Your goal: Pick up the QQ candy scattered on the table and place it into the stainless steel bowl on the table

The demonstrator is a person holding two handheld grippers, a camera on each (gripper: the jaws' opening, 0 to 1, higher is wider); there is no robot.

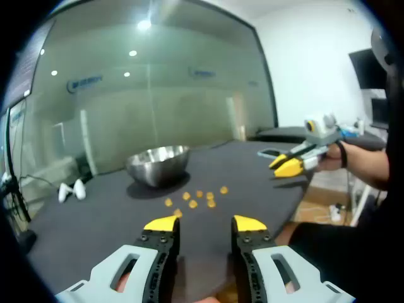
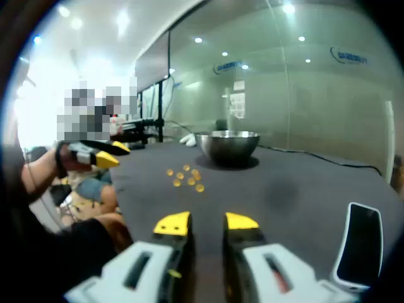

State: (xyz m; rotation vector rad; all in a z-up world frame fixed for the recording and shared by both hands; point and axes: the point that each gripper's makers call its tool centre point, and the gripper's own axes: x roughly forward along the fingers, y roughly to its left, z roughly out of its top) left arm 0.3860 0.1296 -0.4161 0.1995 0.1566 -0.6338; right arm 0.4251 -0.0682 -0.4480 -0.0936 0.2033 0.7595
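Small orange QQ candies [image 1: 192,199] lie scattered beside the round stainless steel bowl [image 1: 158,164]; both the left gripper [image 1: 205,223] and right gripper [image 2: 206,221] hover parted, empty. Best approach: descend straight, pinching one candy.

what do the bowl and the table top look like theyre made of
The bowl looks like polished metal, likely stainless steel: it mirrors the room and ceiling lights. The table top looks like dark grey matte fabric or felt-like covering, with no glare, though the exact material is unclear.
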